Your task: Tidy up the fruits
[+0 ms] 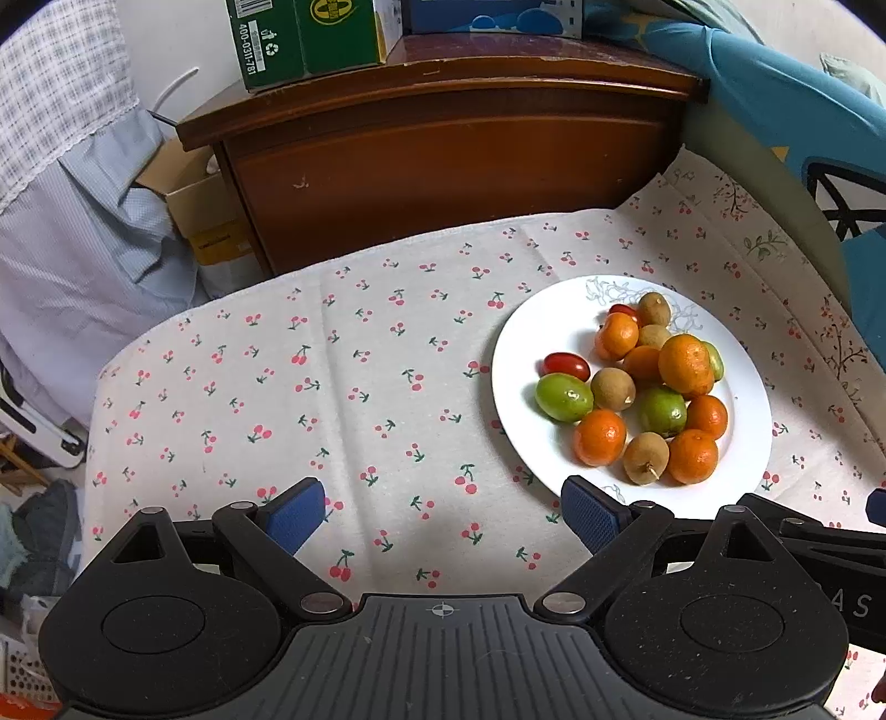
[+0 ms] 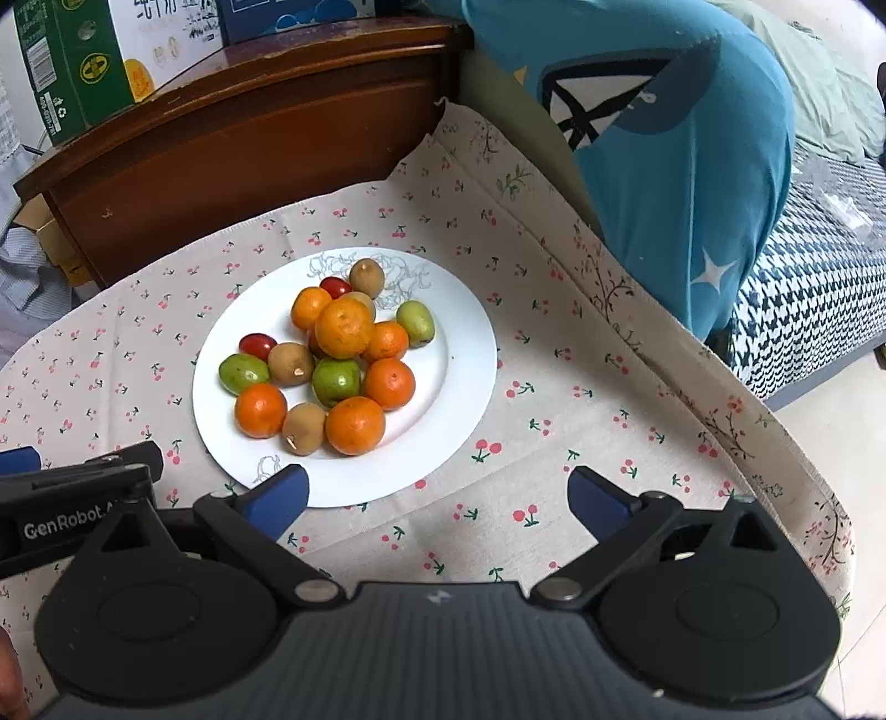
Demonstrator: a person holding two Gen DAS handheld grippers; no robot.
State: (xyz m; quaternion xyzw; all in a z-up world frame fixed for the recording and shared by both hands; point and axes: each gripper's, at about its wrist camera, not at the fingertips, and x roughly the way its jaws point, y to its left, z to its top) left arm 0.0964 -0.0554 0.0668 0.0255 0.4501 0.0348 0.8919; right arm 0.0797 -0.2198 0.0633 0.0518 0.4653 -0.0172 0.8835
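A white plate (image 1: pixel 515 354) (image 2: pixel 465 354) on the cherry-print tablecloth (image 1: pixel 332 387) holds a heap of fruit: several small oranges (image 1: pixel 685 361) (image 2: pixel 344 328), green jujubes (image 1: pixel 563 396) (image 2: pixel 335 381), brown longans (image 1: pixel 612 389) (image 2: pixel 291 363) and red cherry tomatoes (image 1: pixel 566 365) (image 2: pixel 257 344). My left gripper (image 1: pixel 443 512) is open and empty, above bare cloth to the left of the plate. My right gripper (image 2: pixel 437 495) is open and empty, above the plate's near right rim and the cloth beside it.
A dark wooden cabinet (image 1: pixel 443 160) (image 2: pixel 232 138) stands behind the table with green and blue boxes (image 1: pixel 310 39) on top. A blue pillow (image 2: pixel 681 127) and bed lie to the right. Clothes and cardboard boxes (image 1: pixel 199 205) lie at the left.
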